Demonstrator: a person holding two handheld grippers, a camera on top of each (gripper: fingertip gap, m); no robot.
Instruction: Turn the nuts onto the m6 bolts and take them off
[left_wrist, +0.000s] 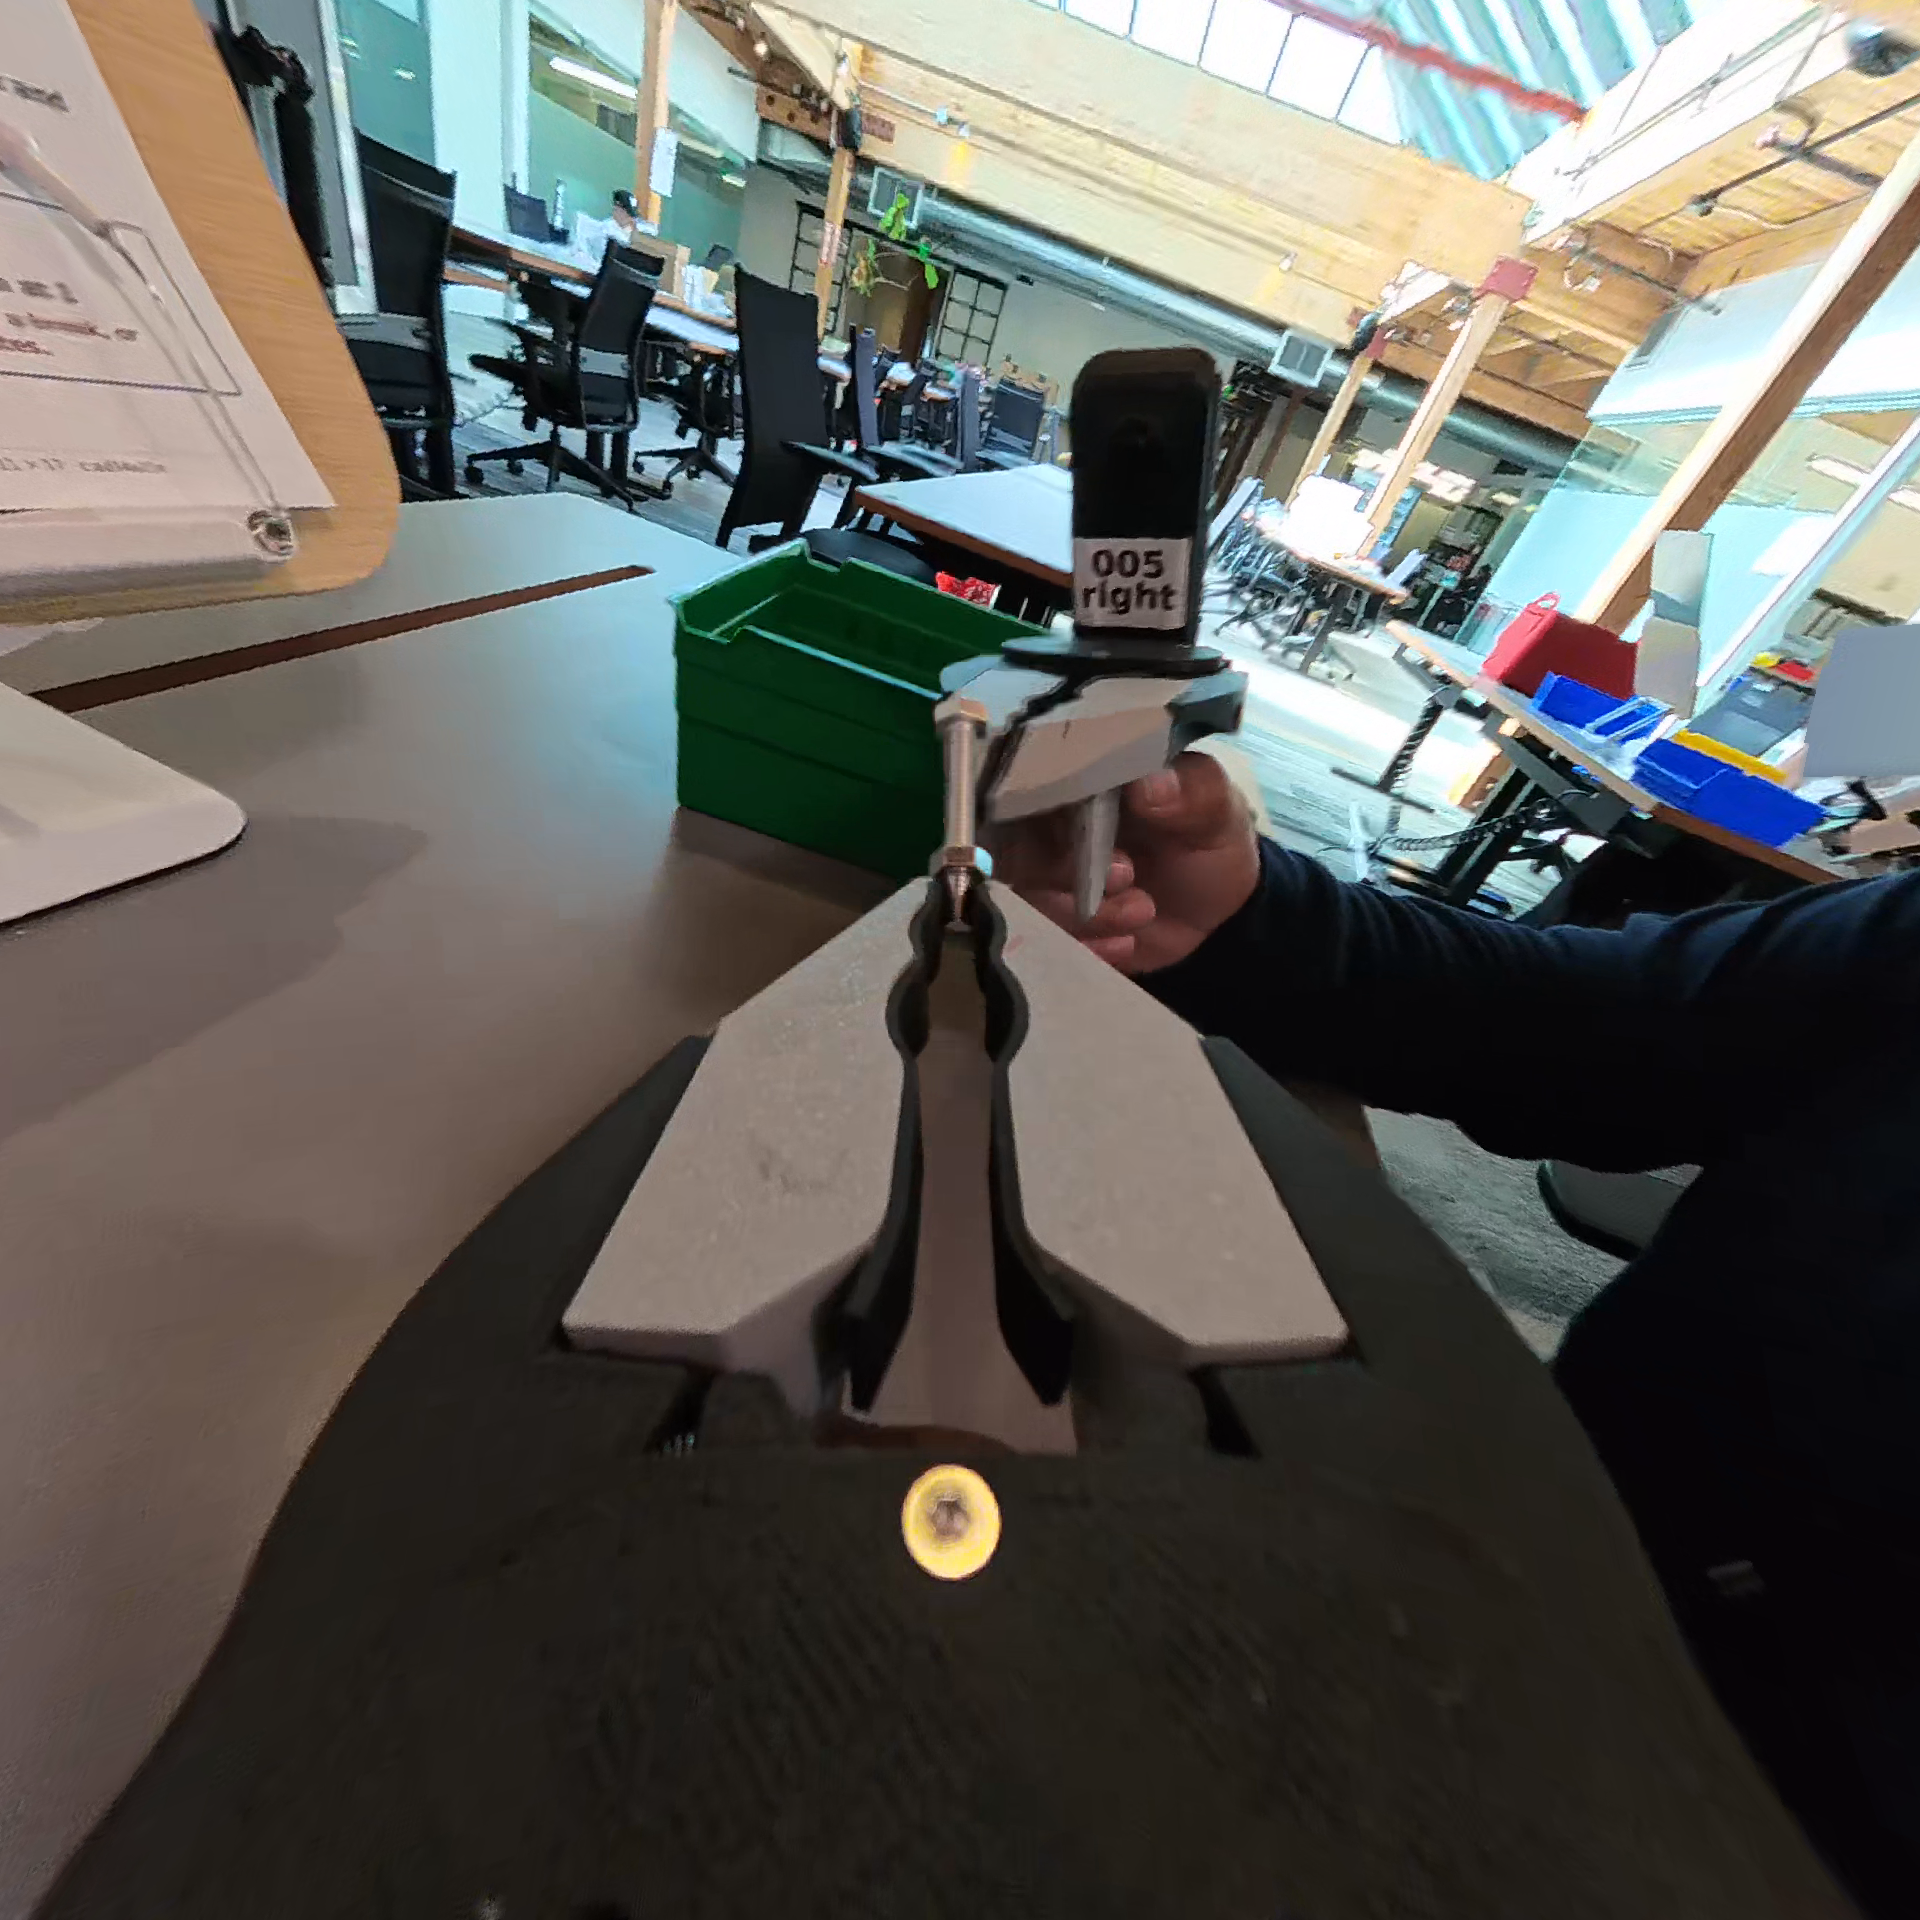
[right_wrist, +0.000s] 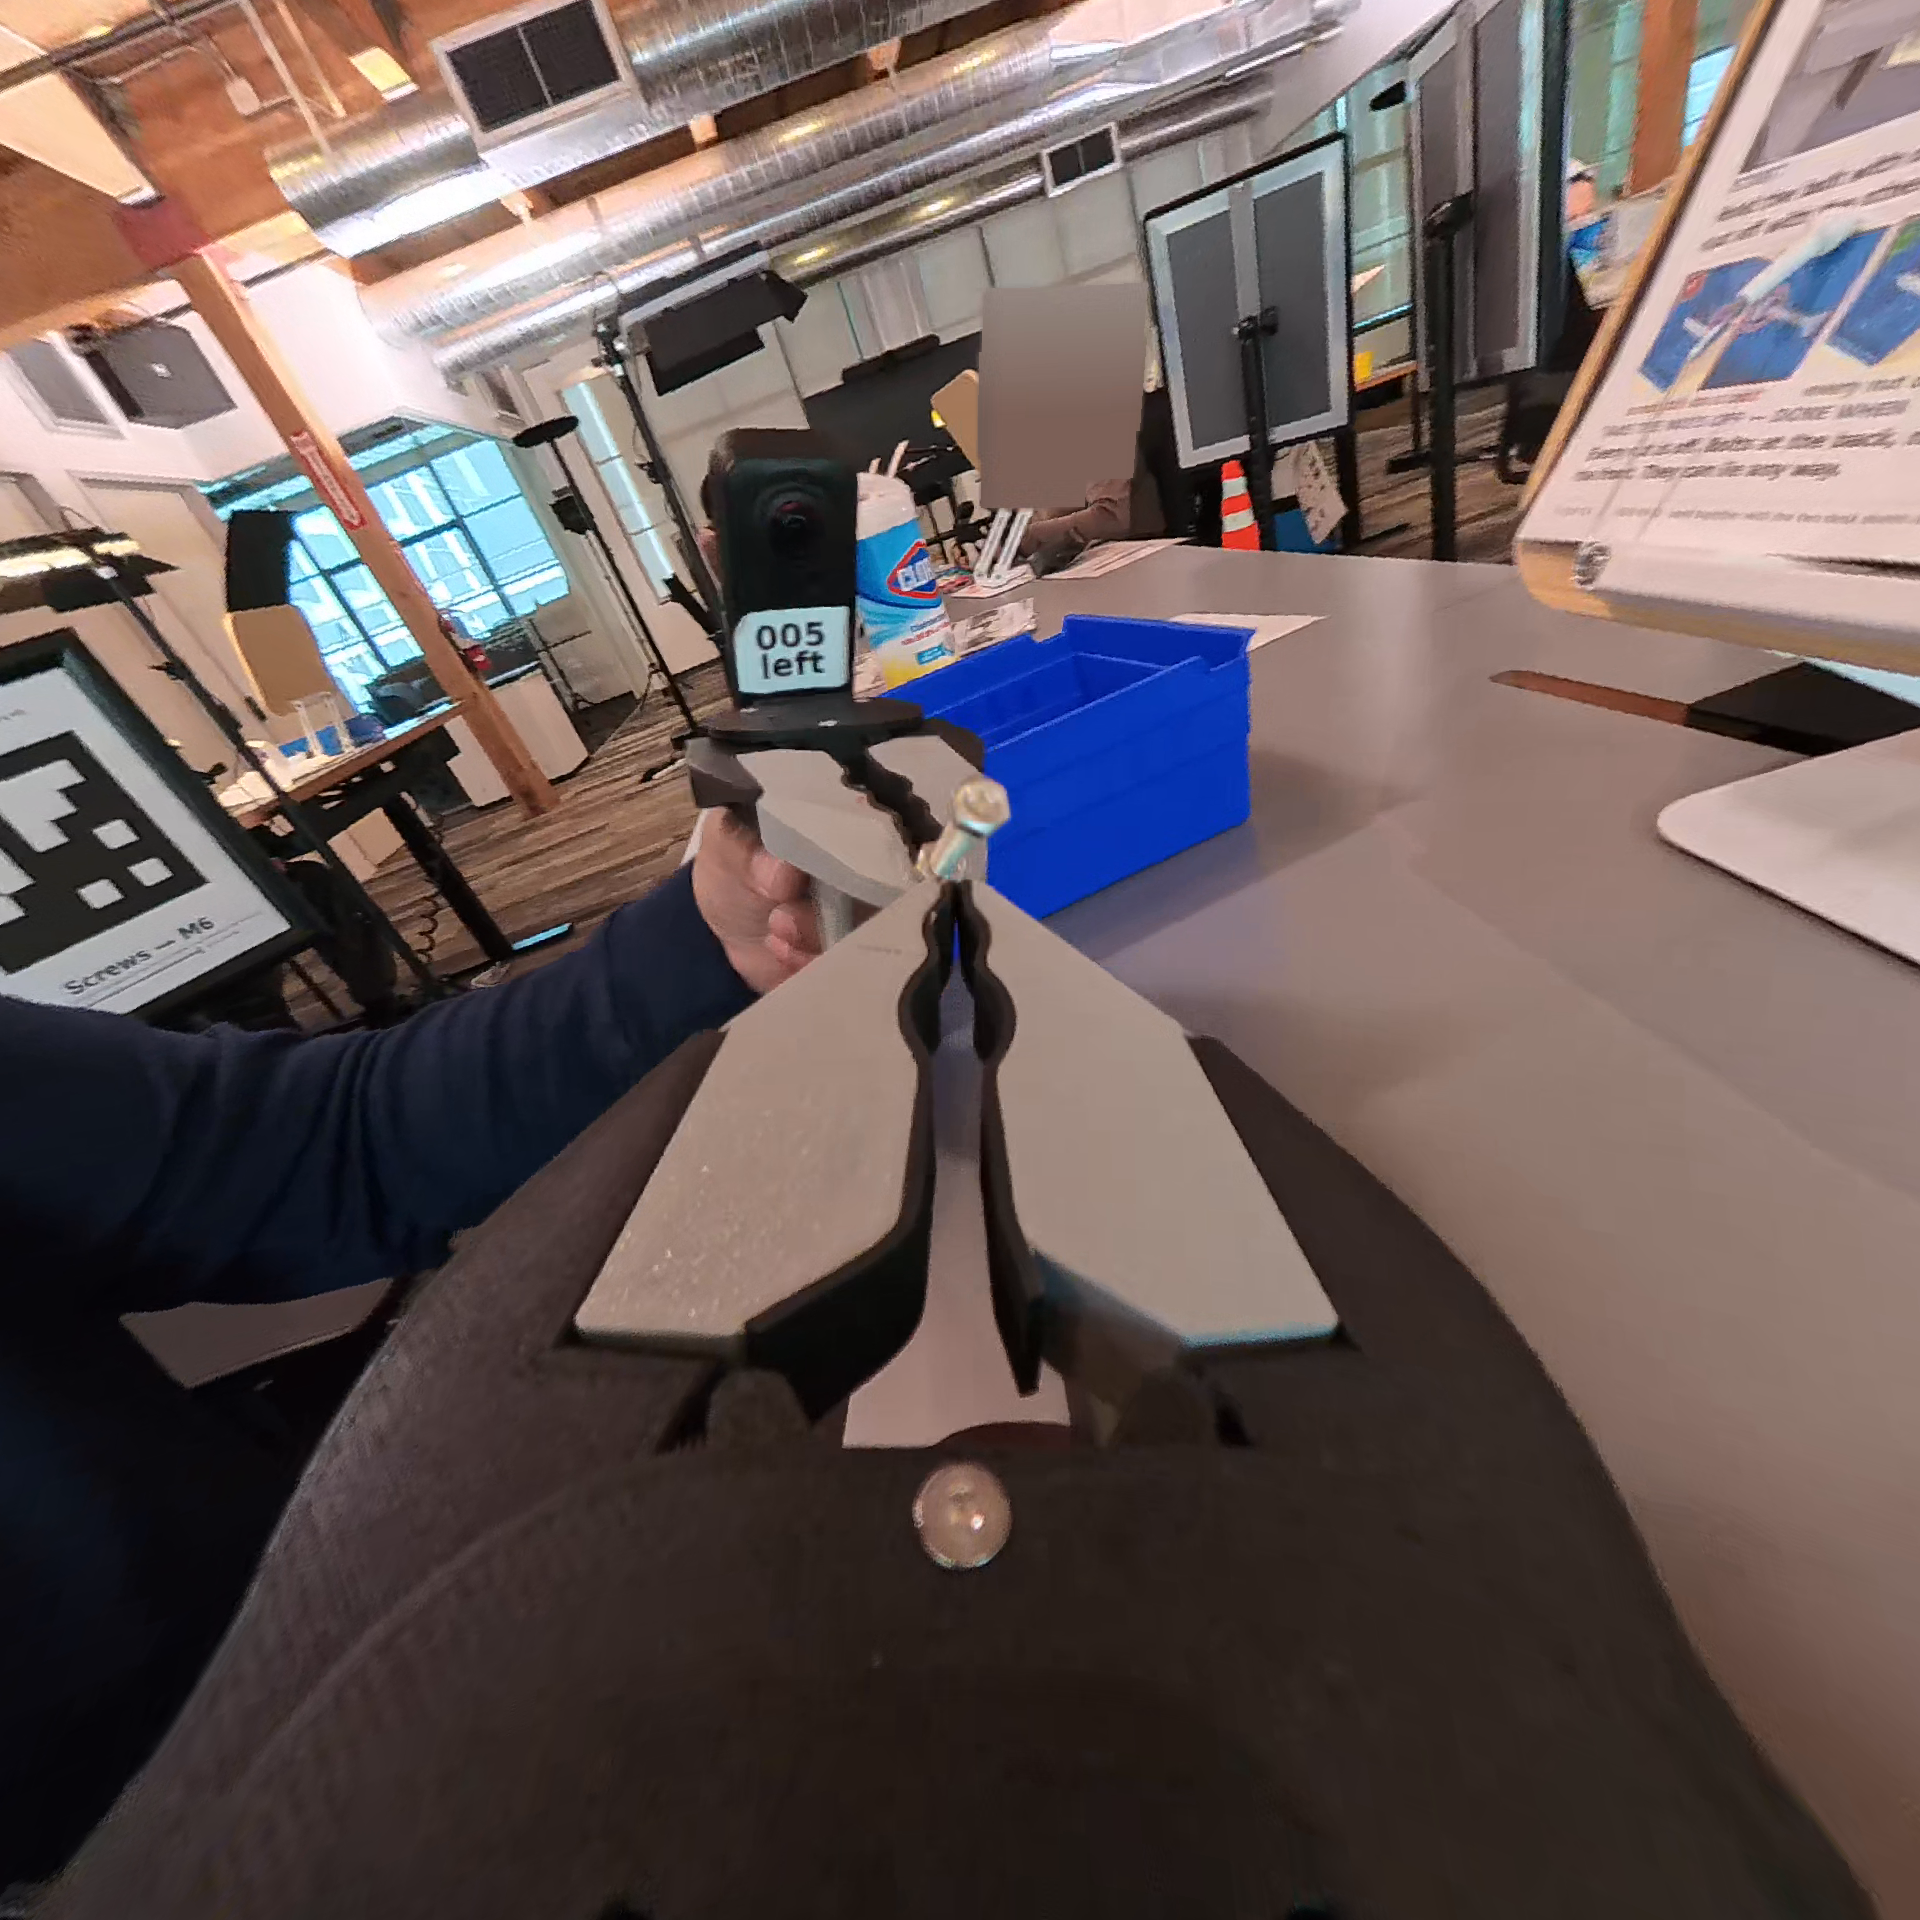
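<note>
A silver M6 bolt (left_wrist: 961, 790) stands nearly upright in the air over the grey table (left_wrist: 416, 790), hex head up. A nut (left_wrist: 961, 860) sits low on its thread. My left gripper (left_wrist: 956, 906) is shut at the bolt's lower end, its tips right under and around the nut. My right gripper (left_wrist: 984, 784), held by a hand (left_wrist: 1174, 862), comes in from the right and is shut on the shank below the head. In the right wrist view the bolt (right_wrist: 961, 836) tilts up out of my right gripper (right_wrist: 951, 902), and my left gripper (right_wrist: 920, 844) meets the nut (right_wrist: 930, 860).
A green bin (left_wrist: 831, 707) stands behind the bolt in the left wrist view, a blue bin (right_wrist: 1122, 748) in the right wrist view. An instruction board on a white foot (left_wrist: 156, 364) (right_wrist: 1766, 312) stands on the table. A wipes canister (right_wrist: 899, 582) is farther back. Less than 4 cm separates the two grippers' tips.
</note>
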